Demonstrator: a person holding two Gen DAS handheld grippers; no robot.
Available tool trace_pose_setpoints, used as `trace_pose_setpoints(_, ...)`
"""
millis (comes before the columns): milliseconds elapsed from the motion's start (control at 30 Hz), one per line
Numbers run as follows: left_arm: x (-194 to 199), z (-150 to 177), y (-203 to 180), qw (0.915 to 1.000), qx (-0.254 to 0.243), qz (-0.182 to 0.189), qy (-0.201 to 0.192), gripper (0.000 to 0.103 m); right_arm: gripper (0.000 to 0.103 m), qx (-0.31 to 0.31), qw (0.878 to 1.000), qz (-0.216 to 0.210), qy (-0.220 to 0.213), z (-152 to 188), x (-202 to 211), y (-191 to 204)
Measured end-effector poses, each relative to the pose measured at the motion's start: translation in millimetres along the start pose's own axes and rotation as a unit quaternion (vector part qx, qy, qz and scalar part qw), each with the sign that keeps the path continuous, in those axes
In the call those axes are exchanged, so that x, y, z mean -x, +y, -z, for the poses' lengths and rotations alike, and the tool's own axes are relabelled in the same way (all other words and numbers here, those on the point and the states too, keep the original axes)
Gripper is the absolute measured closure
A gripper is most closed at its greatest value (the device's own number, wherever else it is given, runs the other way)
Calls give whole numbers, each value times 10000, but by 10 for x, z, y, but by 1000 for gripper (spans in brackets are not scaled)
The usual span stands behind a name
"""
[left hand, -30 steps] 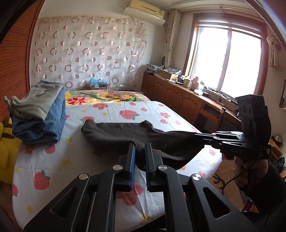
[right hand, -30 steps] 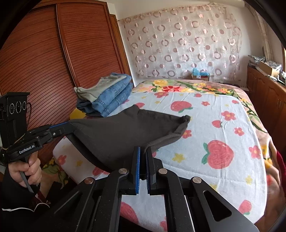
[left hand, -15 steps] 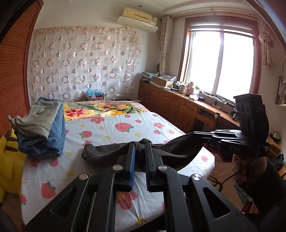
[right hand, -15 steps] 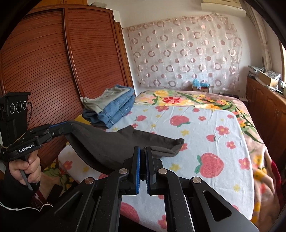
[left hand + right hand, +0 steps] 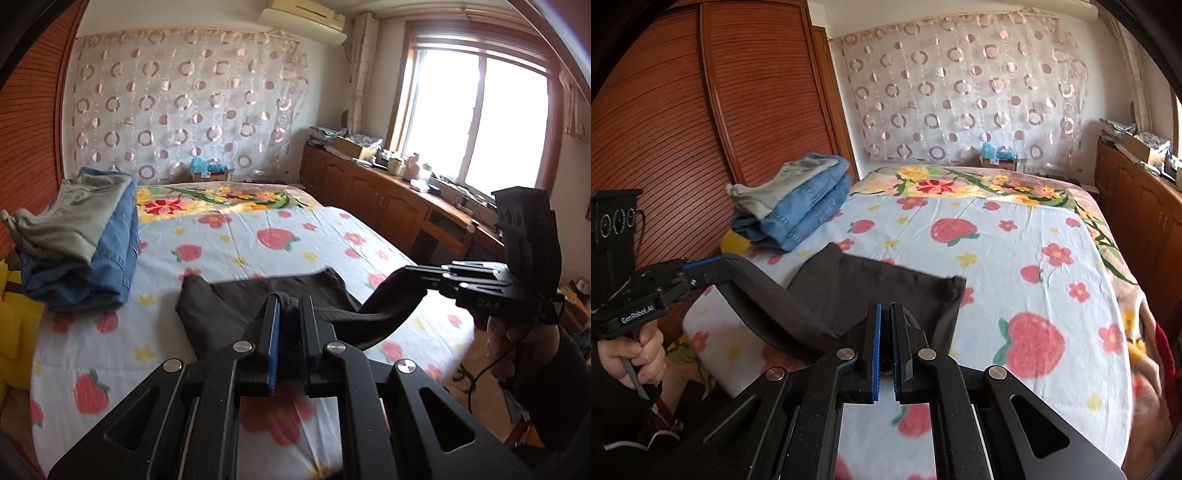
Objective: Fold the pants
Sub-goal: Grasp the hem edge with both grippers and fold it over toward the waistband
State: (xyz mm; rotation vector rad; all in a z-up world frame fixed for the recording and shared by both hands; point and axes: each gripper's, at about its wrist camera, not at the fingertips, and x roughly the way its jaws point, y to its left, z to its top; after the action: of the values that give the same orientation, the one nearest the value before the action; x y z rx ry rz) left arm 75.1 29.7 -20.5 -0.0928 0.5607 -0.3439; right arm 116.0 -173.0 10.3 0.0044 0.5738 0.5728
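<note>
Dark brown pants (image 5: 229, 306) lie across the near part of the flowered bed sheet (image 5: 258, 258). Their far part rests flat on the sheet, and their near edge is lifted between my two grippers. My left gripper (image 5: 288, 304) is shut on a bunch of the cloth. It shows from the side in the right wrist view, left gripper (image 5: 724, 264), with cloth hanging from it. My right gripper (image 5: 885, 308) is shut on the pants (image 5: 879, 280) at their other corner. The left wrist view shows the right gripper (image 5: 410, 275) from the side, with a hand (image 5: 517, 339) on its handle.
A stack of folded jeans (image 5: 81, 251) sits at the bed's left side, with a yellow object (image 5: 14, 332) beside it. Wooden cabinets (image 5: 369, 192) run under the window on the right. A slatted wardrobe (image 5: 665, 129) stands to the left. The bed's near edge is right below the grippers.
The pants, which hung stretched and raised above the bed, now lie flatter on the sheet and nearer its front edge. Both grippers have kept their hold.
</note>
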Motion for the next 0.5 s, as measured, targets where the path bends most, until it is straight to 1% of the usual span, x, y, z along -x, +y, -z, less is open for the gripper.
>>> trace_pose_setpoints(133, -126, -144, 94, 10000, 17, -85, -43, 93, 98, 28, 9999, 124, -54, -200, -182, -6)
trace_pose_setpoints(267, -249, -214, 174, 9998, 3, -201, -28, 93, 98, 98, 9995, 283, -15, -293, -413, 4)
trace_pose_setpoints(400, -440, -184, 247, 9994, 45, -258, 207, 93, 98, 127, 9988, 455, 143, -318, -652, -2)
trace_pose_setpoints(500, -536, -98, 290, 9987, 66, -354, 354, 93, 98, 81, 9985, 452, 285, -288, -777, -11)
